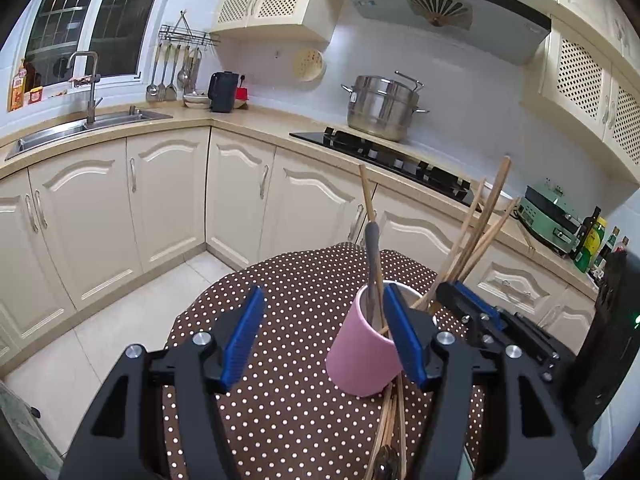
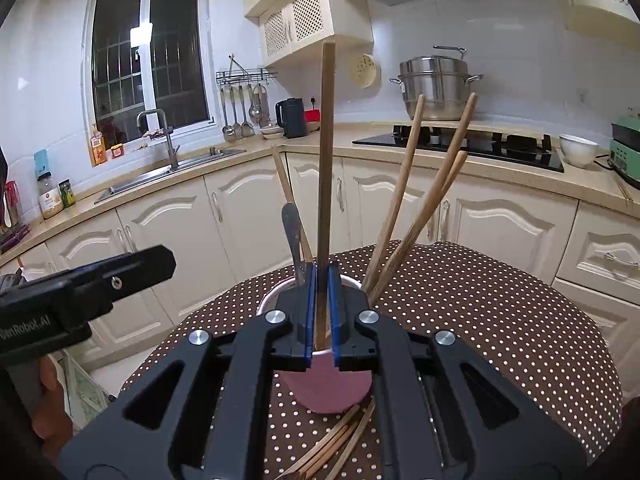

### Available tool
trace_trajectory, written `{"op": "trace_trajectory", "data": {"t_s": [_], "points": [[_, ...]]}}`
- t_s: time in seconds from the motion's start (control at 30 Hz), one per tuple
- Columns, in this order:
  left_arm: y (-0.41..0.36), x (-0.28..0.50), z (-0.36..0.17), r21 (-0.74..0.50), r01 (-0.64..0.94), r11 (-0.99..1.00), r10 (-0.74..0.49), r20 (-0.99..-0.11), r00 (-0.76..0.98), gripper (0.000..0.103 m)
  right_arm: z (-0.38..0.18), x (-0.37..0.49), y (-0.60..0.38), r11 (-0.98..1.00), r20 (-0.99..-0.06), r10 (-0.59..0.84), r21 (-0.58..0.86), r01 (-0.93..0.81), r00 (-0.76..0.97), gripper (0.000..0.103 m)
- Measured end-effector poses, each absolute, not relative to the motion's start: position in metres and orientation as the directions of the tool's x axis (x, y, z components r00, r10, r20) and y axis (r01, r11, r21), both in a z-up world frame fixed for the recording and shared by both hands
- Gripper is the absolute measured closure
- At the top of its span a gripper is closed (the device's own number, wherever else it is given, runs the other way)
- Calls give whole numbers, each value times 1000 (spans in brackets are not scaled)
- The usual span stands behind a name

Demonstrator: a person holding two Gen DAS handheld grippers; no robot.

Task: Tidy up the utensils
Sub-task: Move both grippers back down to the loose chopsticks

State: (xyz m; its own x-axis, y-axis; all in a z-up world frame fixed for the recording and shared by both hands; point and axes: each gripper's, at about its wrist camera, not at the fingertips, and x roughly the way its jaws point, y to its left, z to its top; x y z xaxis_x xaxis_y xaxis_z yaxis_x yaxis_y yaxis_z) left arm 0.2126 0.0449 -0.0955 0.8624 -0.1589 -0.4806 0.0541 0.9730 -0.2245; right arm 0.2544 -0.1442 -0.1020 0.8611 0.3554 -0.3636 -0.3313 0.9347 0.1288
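Note:
A pink cup (image 1: 360, 356) (image 2: 324, 384) stands on the brown dotted tablecloth (image 1: 280, 280). It holds a grey spoon handle (image 1: 374, 264) (image 2: 292, 232) and several wooden chopsticks (image 1: 480, 224) (image 2: 404, 200) that lean outward. My right gripper (image 2: 322, 276) is shut on one upright chopstick (image 2: 326, 152), whose lower end is inside the cup. Over the cup's right rim in the left wrist view is the right gripper (image 1: 460, 296). My left gripper (image 1: 324, 292) is open. Its right pad (image 1: 404, 336) is at the cup's right side and its left pad (image 1: 244, 332) stands clear of the cup.
Loose chopsticks (image 1: 390, 432) (image 2: 332, 444) lie on the cloth just in front of the cup. Cream cabinets (image 1: 168, 200) and a counter run behind the table, with a sink (image 1: 80, 128), a black hob (image 1: 384, 156) and a steel pot (image 1: 380, 108). Tiled floor (image 1: 100, 344) lies left.

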Motion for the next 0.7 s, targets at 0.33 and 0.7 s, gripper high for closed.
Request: {"op": "trace_trajectory", "data": {"t_s": [0.33, 0.7], "points": [[39, 194, -99, -209, 138, 968, -234, -560, 795, 39, -80, 226, -167, 944, -365, 328, 161, -288, 871, 90], [9, 198, -177, -115, 256, 960, -235, -830, 505, 39, -107, 201, -189, 947, -514, 322, 183, -265, 795, 53]]}}
